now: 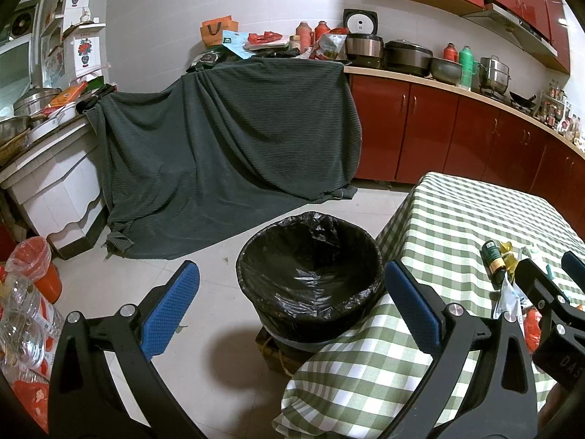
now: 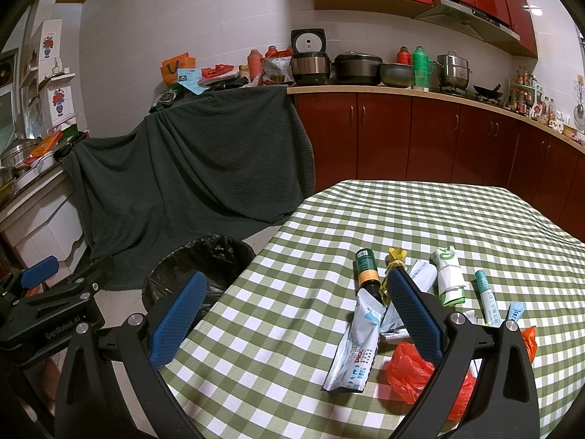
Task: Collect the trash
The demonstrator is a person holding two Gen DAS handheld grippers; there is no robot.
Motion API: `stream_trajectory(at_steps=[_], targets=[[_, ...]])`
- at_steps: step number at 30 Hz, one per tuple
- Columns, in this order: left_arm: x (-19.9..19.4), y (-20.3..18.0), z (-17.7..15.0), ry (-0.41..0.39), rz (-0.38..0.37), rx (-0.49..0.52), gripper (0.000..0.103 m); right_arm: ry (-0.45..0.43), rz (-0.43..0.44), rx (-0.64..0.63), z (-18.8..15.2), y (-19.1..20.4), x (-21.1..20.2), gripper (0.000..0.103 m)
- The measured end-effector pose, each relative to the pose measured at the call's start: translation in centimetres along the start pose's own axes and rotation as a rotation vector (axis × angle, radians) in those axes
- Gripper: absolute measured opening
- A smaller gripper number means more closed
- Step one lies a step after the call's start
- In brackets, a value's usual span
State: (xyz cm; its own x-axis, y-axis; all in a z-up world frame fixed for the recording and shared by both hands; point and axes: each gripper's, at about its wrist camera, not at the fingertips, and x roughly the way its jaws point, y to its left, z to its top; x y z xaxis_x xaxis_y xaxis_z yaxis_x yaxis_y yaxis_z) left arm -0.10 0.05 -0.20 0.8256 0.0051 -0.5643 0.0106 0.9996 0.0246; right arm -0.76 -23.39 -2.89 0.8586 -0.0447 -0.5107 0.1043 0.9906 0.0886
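Note:
A bin lined with a black bag (image 1: pixel 310 278) stands on the floor beside the table; it also shows in the right wrist view (image 2: pixel 197 267). My left gripper (image 1: pixel 289 307) is open and empty above the bin. My right gripper (image 2: pixel 292 303) is open and empty over the green checked tablecloth (image 2: pixel 420 212). Trash lies on the cloth: a dark bottle (image 2: pixel 367 272), a white-blue pouch (image 2: pixel 356 347), a red plastic bag (image 2: pixel 409 373), a yellow wrapper (image 2: pixel 396 256), a white-green packet (image 2: pixel 448 274) and tubes (image 2: pixel 484 294). The bottle also shows in the left wrist view (image 1: pixel 493 259).
A dark grey cloth (image 1: pixel 226 146) drapes furniture behind the bin. Red cabinets (image 2: pixel 420 135) with pots (image 2: pixel 356 67) run along the wall. Plastic bottles and a red bucket (image 1: pixel 33 292) sit on the floor at left. A white cabinet (image 1: pixel 55 190) stands left.

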Motion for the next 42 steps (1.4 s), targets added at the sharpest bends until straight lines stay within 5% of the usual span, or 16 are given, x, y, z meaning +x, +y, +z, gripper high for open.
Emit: stream_trajectory(at_steps=[23,27,31,42], targets=[[0.8,-0.4,-0.8,0.074,-0.045,-0.022,0.099,-0.007,-0.016,0.003,0.2,-0.3,-0.3,0.097],[0.8,-1.4,-1.1,0.102,-0.081,-0.01,0.098,-0.006,-0.051,0.009,0.8,-2.3,-1.6,0.097],[0.9,-3.3,-1.6,0.155,-0.138,0.01,0.082,-0.01,-0.102,0.03,0.5,-5.1,-2.7,0.097],[-1.0,-11.8,-3.5,0.136,-0.307,0.188,0.089,0.031,-0.303,0.159,-2.7,-14.4,-6.0,0.097]])
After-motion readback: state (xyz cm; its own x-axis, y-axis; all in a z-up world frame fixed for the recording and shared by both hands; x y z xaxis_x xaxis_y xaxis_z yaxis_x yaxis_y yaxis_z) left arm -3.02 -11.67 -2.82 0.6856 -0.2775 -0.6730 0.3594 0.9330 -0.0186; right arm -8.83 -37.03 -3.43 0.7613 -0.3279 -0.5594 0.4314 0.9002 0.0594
